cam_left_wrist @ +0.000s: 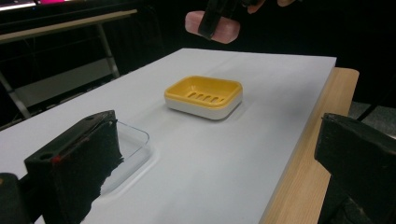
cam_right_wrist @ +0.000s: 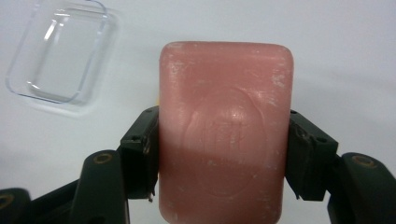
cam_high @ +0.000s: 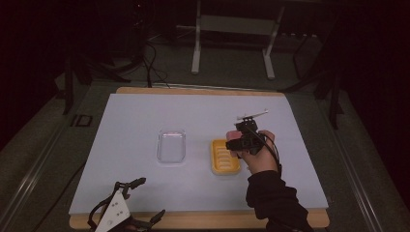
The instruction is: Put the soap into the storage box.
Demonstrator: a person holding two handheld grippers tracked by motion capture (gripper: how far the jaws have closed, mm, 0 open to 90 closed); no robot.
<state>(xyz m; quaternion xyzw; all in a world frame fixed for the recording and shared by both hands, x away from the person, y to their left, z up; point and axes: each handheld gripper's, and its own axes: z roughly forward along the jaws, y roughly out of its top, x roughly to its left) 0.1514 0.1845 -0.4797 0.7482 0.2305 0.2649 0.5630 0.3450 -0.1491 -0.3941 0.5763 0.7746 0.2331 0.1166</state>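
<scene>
A pink bar of soap (cam_right_wrist: 226, 93) with an embossed oval is clamped by its long sides in my right gripper (cam_right_wrist: 224, 140), which is shut on it. A hand holds that gripper (cam_high: 244, 133) in the air just past the yellow slotted soap dish (cam_high: 225, 157), which has a white base and nothing in it. In the left gripper view the soap (cam_left_wrist: 212, 25) hangs above and beyond the dish (cam_left_wrist: 204, 95). My left gripper (cam_high: 150, 198) rests at the table's near left edge, jaws wide apart and open, with nothing between them (cam_left_wrist: 217, 158).
A clear plastic lid (cam_high: 171, 146) lies on the pale mat (cam_high: 135, 121) to the left of the dish, also seen as a clear lid (cam_right_wrist: 58, 53) and by my left jaw (cam_left_wrist: 133, 144). The wooden table edge (cam_left_wrist: 303, 186) runs along the near side. A metal stand (cam_high: 232, 43) stands beyond the table.
</scene>
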